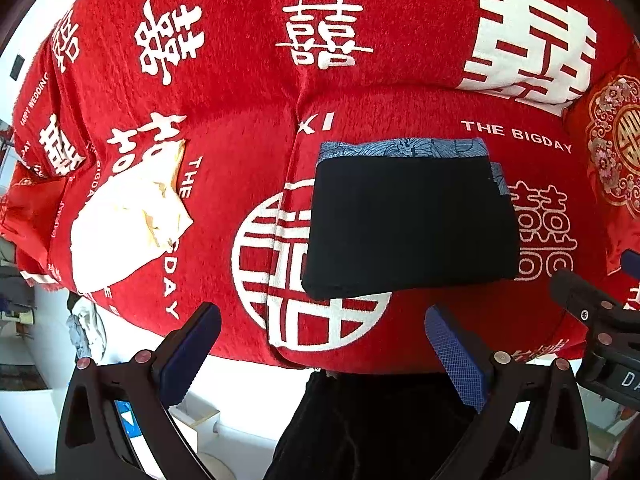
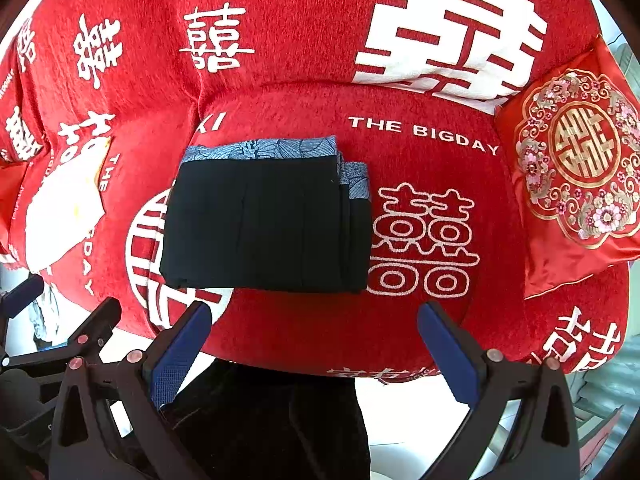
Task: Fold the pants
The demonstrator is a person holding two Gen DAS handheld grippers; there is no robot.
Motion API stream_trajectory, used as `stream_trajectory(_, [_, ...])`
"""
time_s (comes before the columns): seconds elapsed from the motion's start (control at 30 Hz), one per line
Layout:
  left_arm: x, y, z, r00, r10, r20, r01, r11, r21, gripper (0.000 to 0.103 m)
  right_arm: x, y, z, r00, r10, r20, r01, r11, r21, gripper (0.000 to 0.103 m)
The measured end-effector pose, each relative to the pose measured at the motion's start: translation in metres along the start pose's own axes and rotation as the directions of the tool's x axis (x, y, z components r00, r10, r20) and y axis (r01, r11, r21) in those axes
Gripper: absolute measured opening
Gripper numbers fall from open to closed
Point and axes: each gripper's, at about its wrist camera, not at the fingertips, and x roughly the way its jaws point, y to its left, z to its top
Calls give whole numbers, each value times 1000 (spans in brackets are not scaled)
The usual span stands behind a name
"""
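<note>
Left wrist view: we hold the left gripper released, its blue-padded fingers spread wide and grasping nothing, just near of the sofa's front edge. The pants lie folded into a compact black rectangle on the red sofa cover, with a blue patterned band showing along the far edge and far-right corner. The pants overlap a white circular emblem printed on the cover. A white cloth item rests well apart to the left. The right gripper enters at the right edge.

Right wrist view: we hold the right gripper released too, fingers wide apart and clear of the fabric. The pants lie flat just beyond the fingertips, stacked layers visible at the right side. A red embroidered cushion leans at the far right, well apart from the pants. The left gripper shows at the near left.
</note>
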Motion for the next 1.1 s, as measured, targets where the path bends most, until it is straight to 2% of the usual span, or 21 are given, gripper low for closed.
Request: stream_trajectory(1.1, [1, -2, 0, 1000, 5, 1, -5, 1000, 7, 102, 0, 1, 3, 1000, -2, 2, 2, 1000, -12, 103])
